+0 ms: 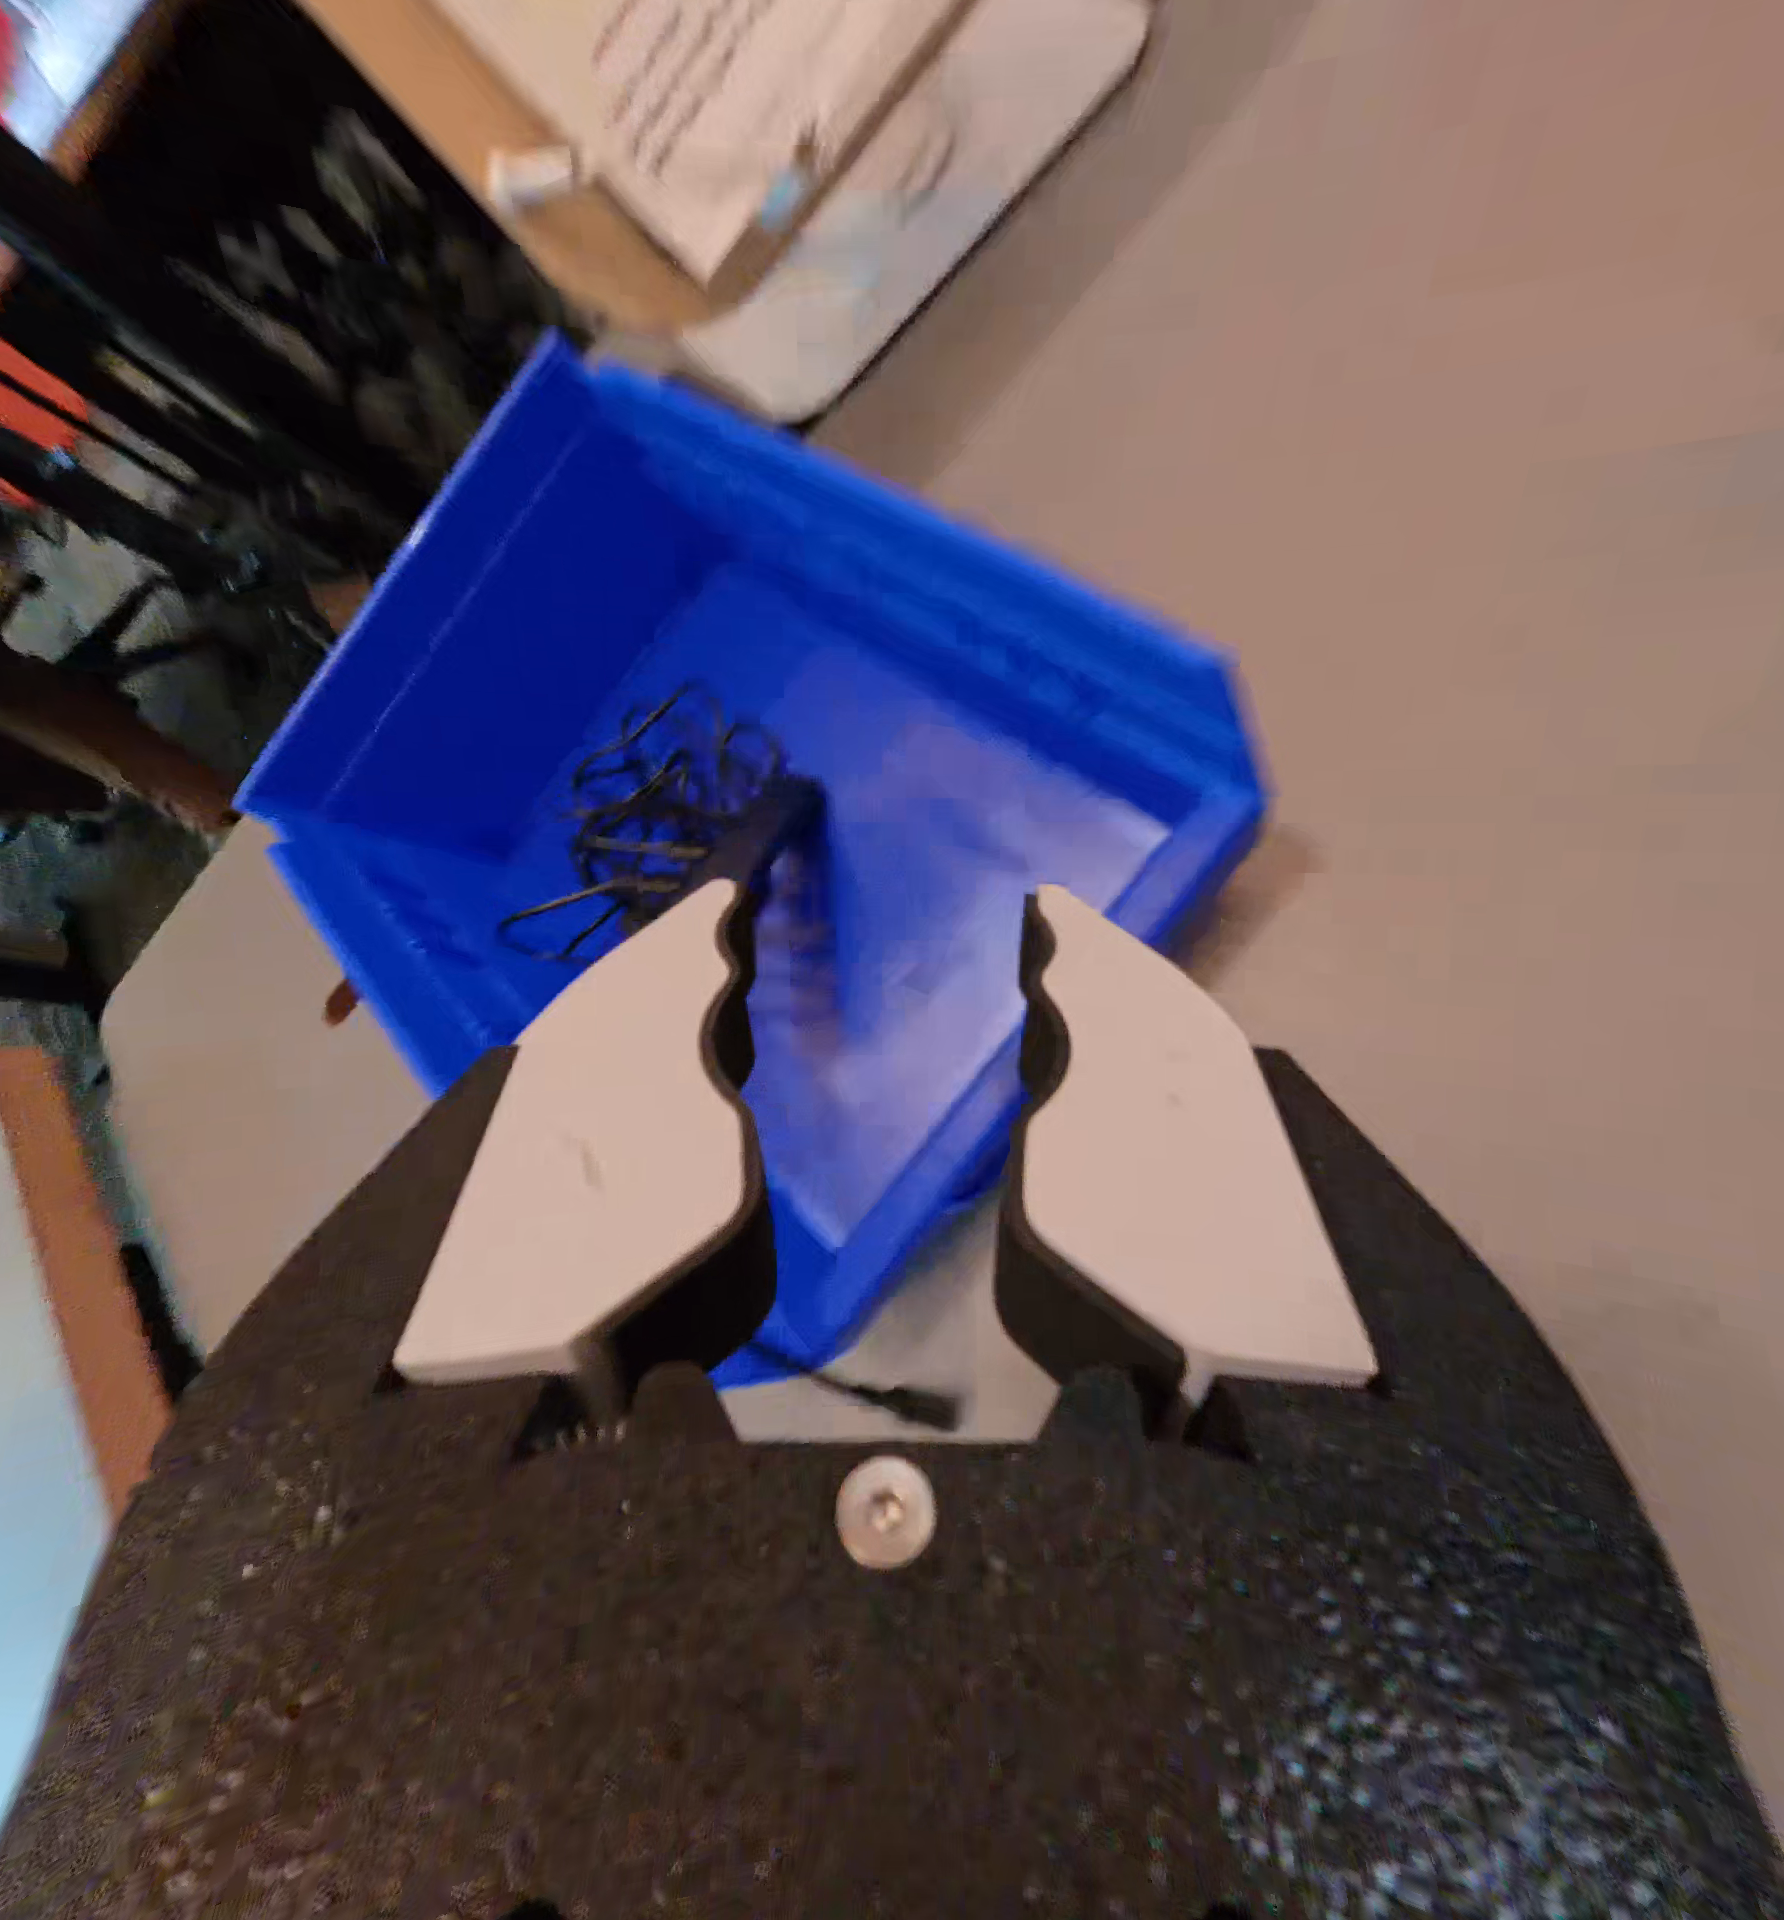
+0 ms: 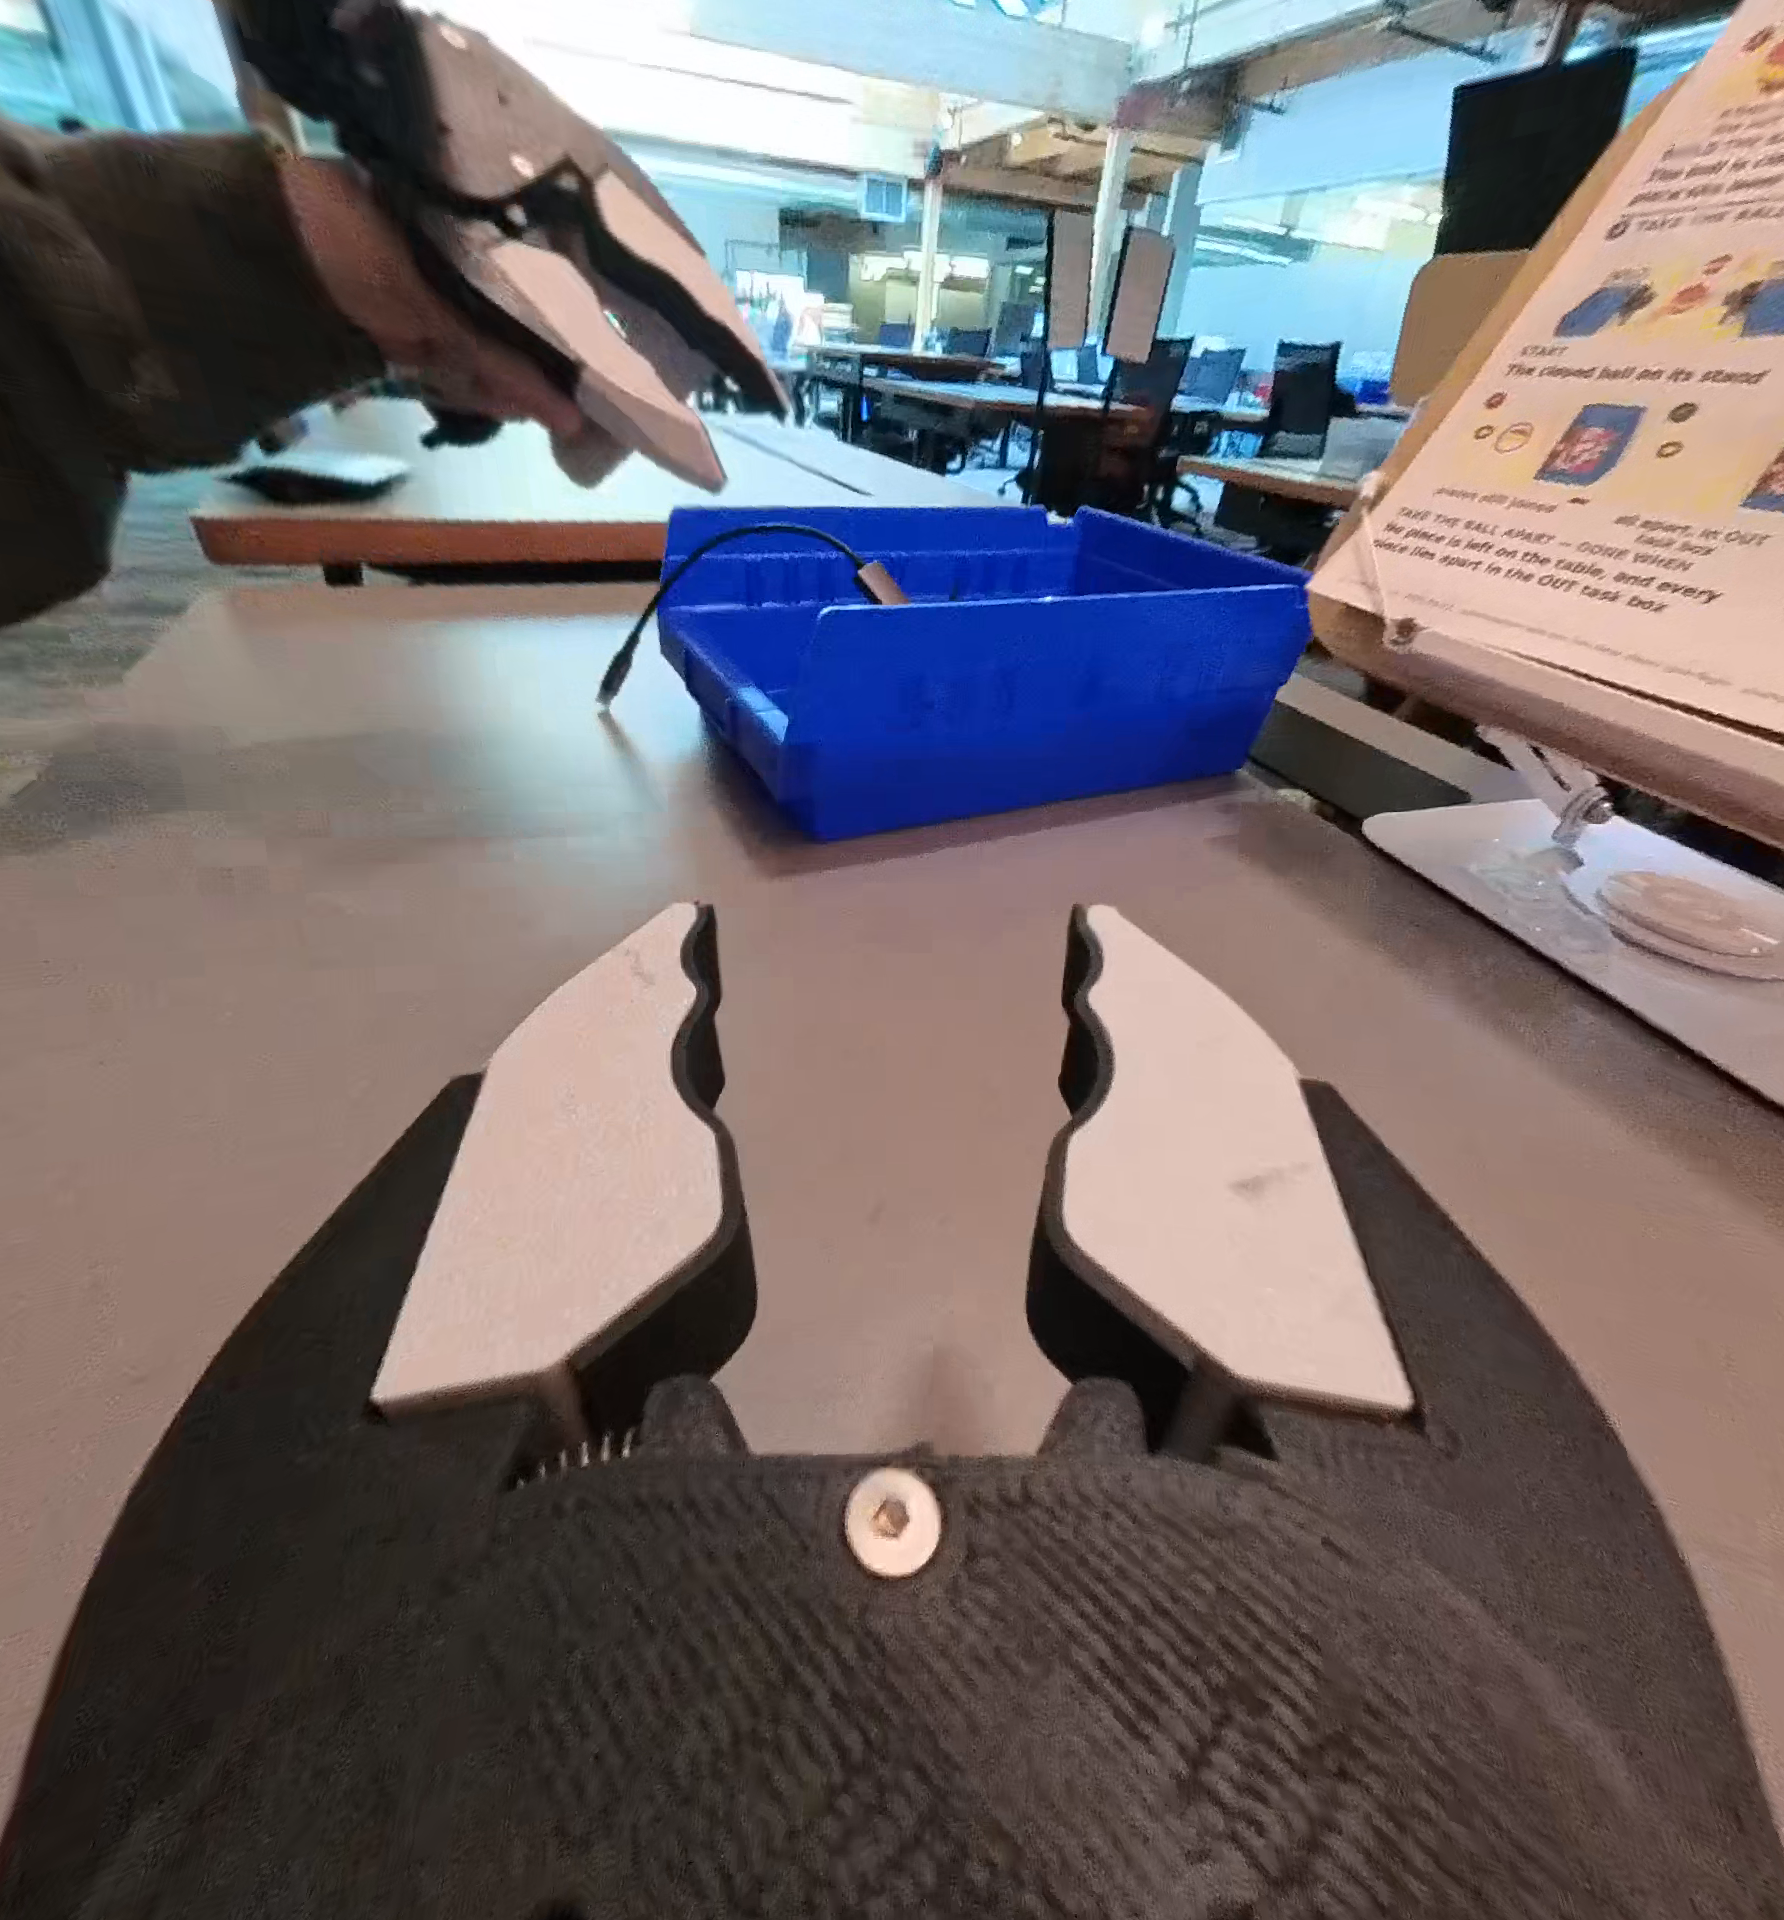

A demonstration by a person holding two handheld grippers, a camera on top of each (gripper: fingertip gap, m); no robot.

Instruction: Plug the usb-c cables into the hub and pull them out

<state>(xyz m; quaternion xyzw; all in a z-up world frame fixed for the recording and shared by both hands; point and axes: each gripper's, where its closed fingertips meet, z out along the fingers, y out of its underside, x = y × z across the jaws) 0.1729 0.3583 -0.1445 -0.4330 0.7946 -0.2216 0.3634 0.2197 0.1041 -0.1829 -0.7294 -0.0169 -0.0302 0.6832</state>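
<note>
A blue bin (image 1: 514, 665) stands on the grey table; it also shows in the right wrist view (image 2: 992, 717). Inside lies a tangle of thin black cables (image 1: 659, 800) with a blurred dark hub (image 1: 794, 821). In the right wrist view the grey hub (image 2: 880, 584) rests on the bin's rim and its black cable (image 2: 680, 582) hangs over the left side, plug end near the table. My left gripper (image 1: 883, 914) is open above the bin, empty; it shows from the side in the right wrist view (image 2: 732, 447). My right gripper (image 2: 893, 920) is open, empty, low over the table before the bin.
A tilted board with a printed instruction sheet (image 2: 1636, 416) stands on a white base (image 2: 1594, 935) at the right, close to the bin. The sheet and base show behind the bin in the left wrist view (image 1: 815, 156). The table's edge (image 1: 140, 1039) lies left of the bin. Tip to tip, the grippers are about 25 cm apart.
</note>
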